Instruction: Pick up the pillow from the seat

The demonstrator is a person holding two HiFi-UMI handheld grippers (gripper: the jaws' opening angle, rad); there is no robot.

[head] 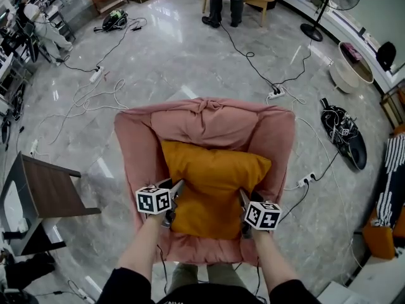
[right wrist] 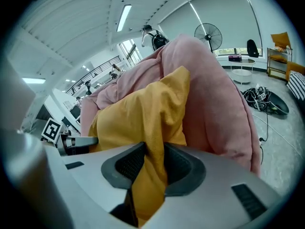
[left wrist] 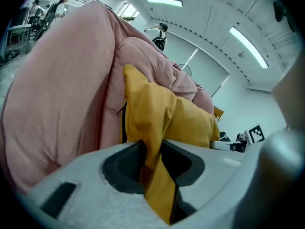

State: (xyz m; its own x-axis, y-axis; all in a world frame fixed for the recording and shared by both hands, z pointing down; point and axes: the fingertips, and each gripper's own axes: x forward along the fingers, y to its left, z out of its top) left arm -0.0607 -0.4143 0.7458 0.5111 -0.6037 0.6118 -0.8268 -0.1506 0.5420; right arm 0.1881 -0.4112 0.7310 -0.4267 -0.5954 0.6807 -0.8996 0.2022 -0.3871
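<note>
My left gripper [head: 174,194] is clenched on the left edge of the orange pillow [head: 214,181], with a fold of its cloth pinched between the fingers [left wrist: 123,168]. My right gripper [head: 244,202] is clamped the same way on the right edge, and the cloth bunches up out of its fingers [right wrist: 183,168]. The pillow spans the gap between my two sets of fingers and runs on ahead of them. It lies on the seat of the pink armchair [head: 205,120] and leans toward the backrest, with the padded arms just outside each gripper.

I judge the grasp made and the lift not yet begun. The next move calls for raising both grippers together and level, up and back toward me. As I hold only cloth, a slow lift should keep either fold from slipping free.
</note>
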